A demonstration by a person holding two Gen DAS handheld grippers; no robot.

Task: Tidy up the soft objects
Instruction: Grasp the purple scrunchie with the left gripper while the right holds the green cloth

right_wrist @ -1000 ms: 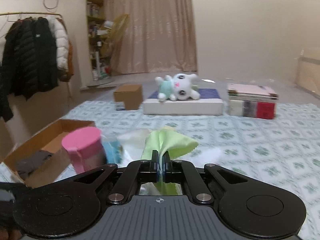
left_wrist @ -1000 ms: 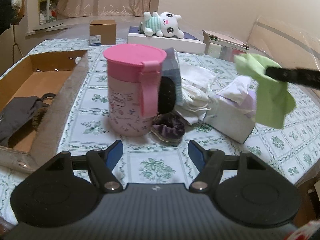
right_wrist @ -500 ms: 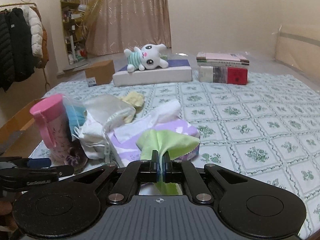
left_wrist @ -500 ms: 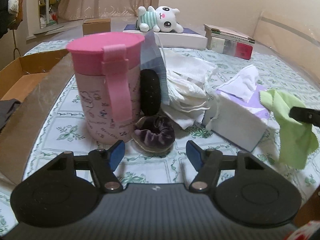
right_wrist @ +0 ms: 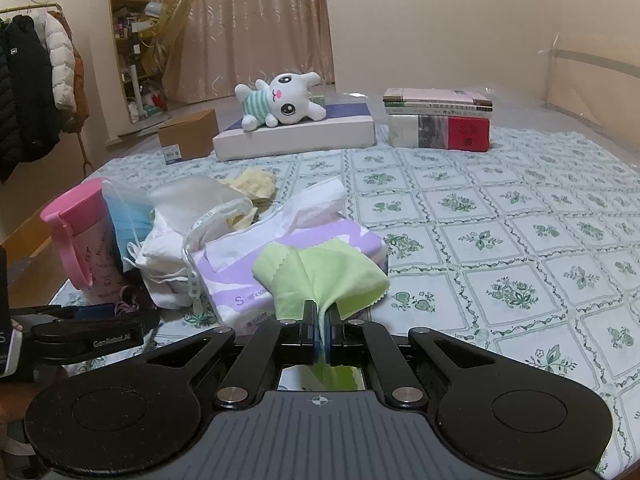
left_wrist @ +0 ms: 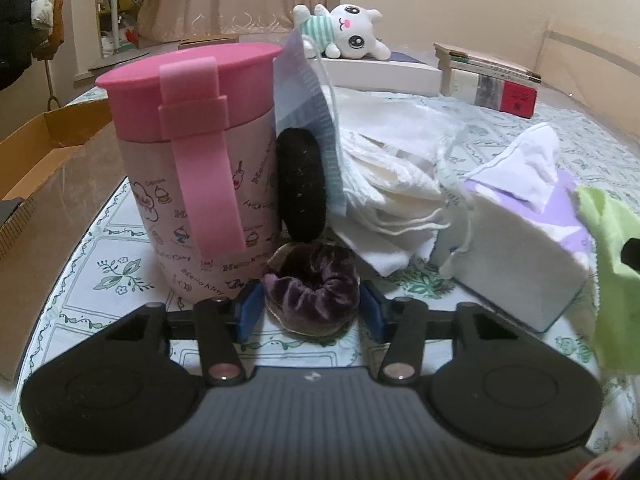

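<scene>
L gripper (left_wrist: 310,314) sits low over the table, angled down, blue pads either side of a purple velvet scrunchie (left_wrist: 314,294). Jaws have just been narrowing, w/ the scrunchie between them; can't tell if pads actually press it yet. Scrunchie lies on the floral tablecloth (right_wrist: 500,240) near the front edge, touching the base of a pink lidded Hello Kitty cup (left_wrist: 192,168). A black hair tie (left_wrist: 302,184) stands on edge against the cup's right side, just above the scrunchie. Behind it: a blue face mask (left_wrist: 304,92) leaning on the cup, then a heap of white cloth bags (left_wrist: 392,168).

R gripper (right_wrist: 322,326) points down toward the table, jaws clamped tight on a light green cloth (right_wrist: 320,276); cloth fans out above the fingers, held in air in front of a purple-and-white soft tissue pack (right_wrist: 288,256), one tissue sticking up from its slot.

Cardboard box (left_wrist: 44,148) at the left edge, open top; contents not visible from here. Far edge: white plush bunny (right_wrist: 280,100) lying on a flat white box (right_wrist: 296,136), stack of books (right_wrist: 438,124) to its right.
</scene>
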